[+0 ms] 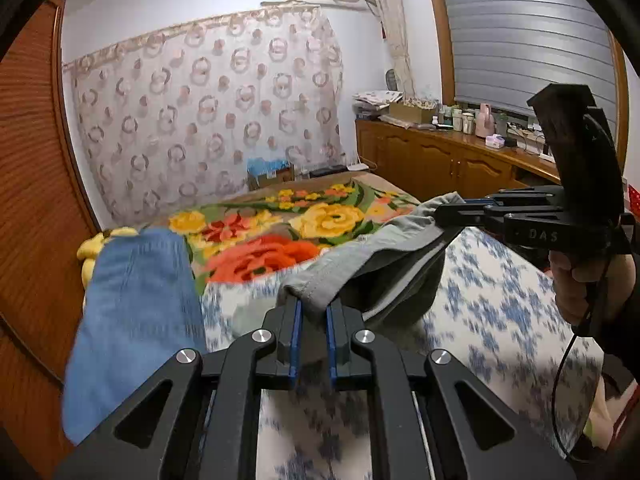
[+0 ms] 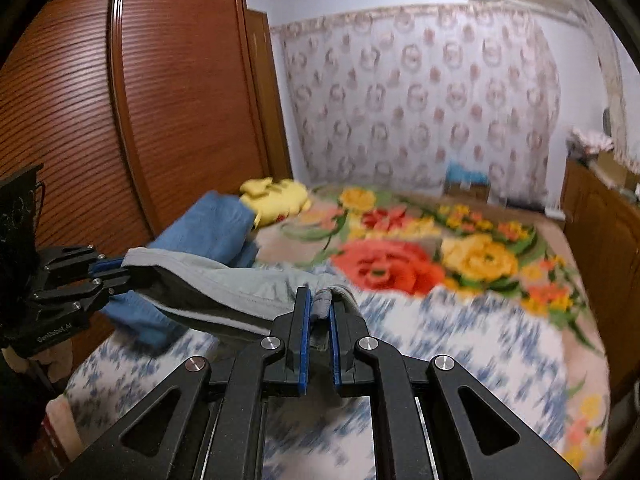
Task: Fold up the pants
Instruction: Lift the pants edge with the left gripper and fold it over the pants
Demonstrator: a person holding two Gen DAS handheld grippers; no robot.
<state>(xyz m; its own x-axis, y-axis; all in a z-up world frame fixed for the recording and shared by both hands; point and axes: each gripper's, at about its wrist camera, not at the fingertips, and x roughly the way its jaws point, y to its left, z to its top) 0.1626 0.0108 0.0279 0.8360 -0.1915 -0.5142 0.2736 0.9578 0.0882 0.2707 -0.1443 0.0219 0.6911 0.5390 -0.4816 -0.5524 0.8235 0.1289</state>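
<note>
Grey cotton pants (image 1: 372,252) hang stretched in the air between the two grippers, above the near part of the bed. Left gripper (image 1: 313,312), black with blue pads, is clenched on one end of the grey fabric; a fold of cloth bunches between its fingers and rises just past their tips. Right gripper (image 2: 319,312), same build, is clenched on the other end, with a small roll of grey cloth pinched between its pads. In the left wrist view the right gripper appears at the right edge, held by a hand (image 1: 576,280) with a black cable trailing below it. Pants sag slightly between the two grips, dark inner side showing underneath. Beneath them lies a white bedsheet with a blue flower print (image 1: 500,300), blurred in both views. Farther back on the bed lies a blanket with large red and yellow flowers (image 2: 420,256). A folded blue denim garment (image 1: 136,320) lies to the left, just beside the pants, with a yellow plush toy (image 2: 276,198) behind it. A brown wooden wardrobe with ribbed doors (image 2: 120,100) stands along the left side.
</note>
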